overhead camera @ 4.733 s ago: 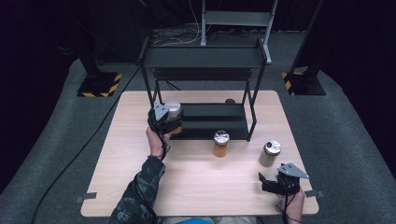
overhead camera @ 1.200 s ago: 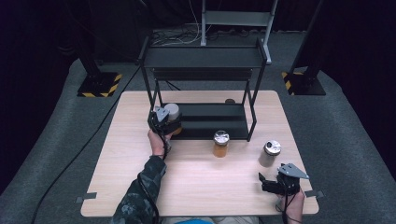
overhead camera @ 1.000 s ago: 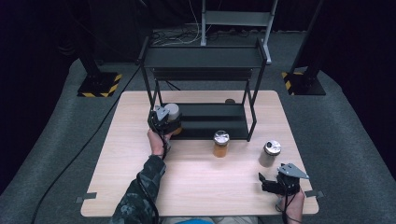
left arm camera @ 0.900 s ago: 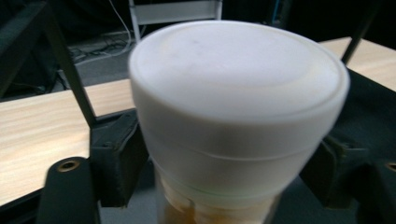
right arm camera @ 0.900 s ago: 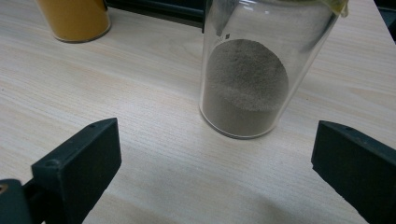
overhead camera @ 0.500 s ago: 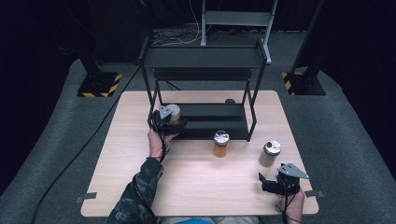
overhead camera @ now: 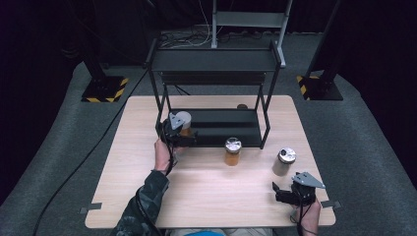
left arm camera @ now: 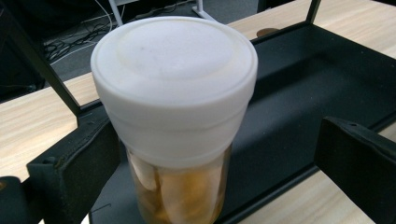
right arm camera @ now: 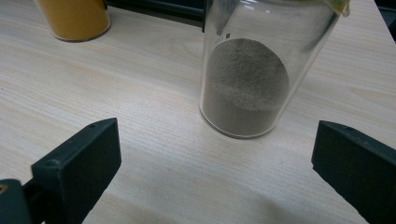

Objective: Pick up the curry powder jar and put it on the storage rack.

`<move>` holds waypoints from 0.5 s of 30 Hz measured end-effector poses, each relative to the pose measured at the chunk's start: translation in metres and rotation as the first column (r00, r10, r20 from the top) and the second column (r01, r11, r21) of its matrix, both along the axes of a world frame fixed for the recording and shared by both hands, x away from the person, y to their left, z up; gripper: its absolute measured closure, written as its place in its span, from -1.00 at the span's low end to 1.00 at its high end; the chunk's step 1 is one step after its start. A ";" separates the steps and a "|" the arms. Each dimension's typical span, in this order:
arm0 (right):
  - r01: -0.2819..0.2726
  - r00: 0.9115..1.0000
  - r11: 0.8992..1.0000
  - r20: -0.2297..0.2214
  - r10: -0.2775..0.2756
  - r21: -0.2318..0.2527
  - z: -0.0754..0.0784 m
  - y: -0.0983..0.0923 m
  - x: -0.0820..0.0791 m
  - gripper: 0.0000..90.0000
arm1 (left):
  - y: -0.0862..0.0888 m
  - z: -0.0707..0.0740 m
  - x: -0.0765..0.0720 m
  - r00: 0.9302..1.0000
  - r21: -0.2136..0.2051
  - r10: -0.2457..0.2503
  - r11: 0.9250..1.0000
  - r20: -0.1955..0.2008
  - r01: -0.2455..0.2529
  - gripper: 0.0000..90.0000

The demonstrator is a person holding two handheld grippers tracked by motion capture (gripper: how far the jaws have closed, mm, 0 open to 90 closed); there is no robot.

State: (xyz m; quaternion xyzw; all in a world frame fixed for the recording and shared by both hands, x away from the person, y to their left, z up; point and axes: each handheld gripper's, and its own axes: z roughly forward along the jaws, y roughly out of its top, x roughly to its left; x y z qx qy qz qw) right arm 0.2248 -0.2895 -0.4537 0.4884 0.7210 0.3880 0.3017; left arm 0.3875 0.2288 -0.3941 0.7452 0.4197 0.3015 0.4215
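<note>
Left gripper: jaws have just been opening and stand spread, released from the white-lidded jar, which stands between them without either pad pressing on it. The jar rests upright on the lower shelf of the black rack, at its left end.

Right gripper: jaws spread wide, holding nothing, at the near right corner of the table. It faces the clear jar of grey powder, which stands just beyond the jaws, not between them.

Amber jar: silver lid, standing on the table just in front of the rack, between the two grippers.

Progress, as judged: shelving of the first jar looks complete, since it sits on the rack and the grip is off. Two jars stand on the table unshelved; the grey-powder jar appears next in line for the right gripper.

View differences: the left gripper view shows pale chunks inside the white-lidded jar and the gap at each jaw, which the high view hides beneath the gripper's grey plate. The high view gives the rack's empty upper shelf and the spacing of all three jars. The right gripper view shows the powder's sloped fill line.
</note>
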 end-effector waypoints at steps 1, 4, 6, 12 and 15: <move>0.000 1.000 1.000 0.000 0.000 0.000 0.000 0.000 0.000 -0.99 | 0.000 0.001 -0.001 1.000 0.004 0.002 1.000 0.001 -0.002 -1.00; 0.000 1.000 1.000 0.000 0.000 -0.001 0.000 0.000 0.000 -0.99 | 0.002 0.002 -0.005 1.000 0.006 0.012 1.000 0.002 -0.012 -1.00; -0.001 1.000 1.000 -0.002 0.001 -0.001 0.000 0.000 0.000 -0.99 | 0.005 0.002 -0.008 1.000 0.006 0.020 1.000 0.002 -0.020 -1.00; 0.001 1.000 1.000 -0.003 -0.001 -0.003 0.000 0.001 0.000 -0.99 | 0.008 0.001 -0.017 1.000 0.012 0.006 1.000 0.000 -0.006 -1.00; 0.001 1.000 1.000 -0.004 -0.001 -0.004 0.001 0.001 0.001 -0.99 | 0.008 -0.001 -0.022 1.000 0.016 -0.010 1.000 -0.001 0.010 -1.00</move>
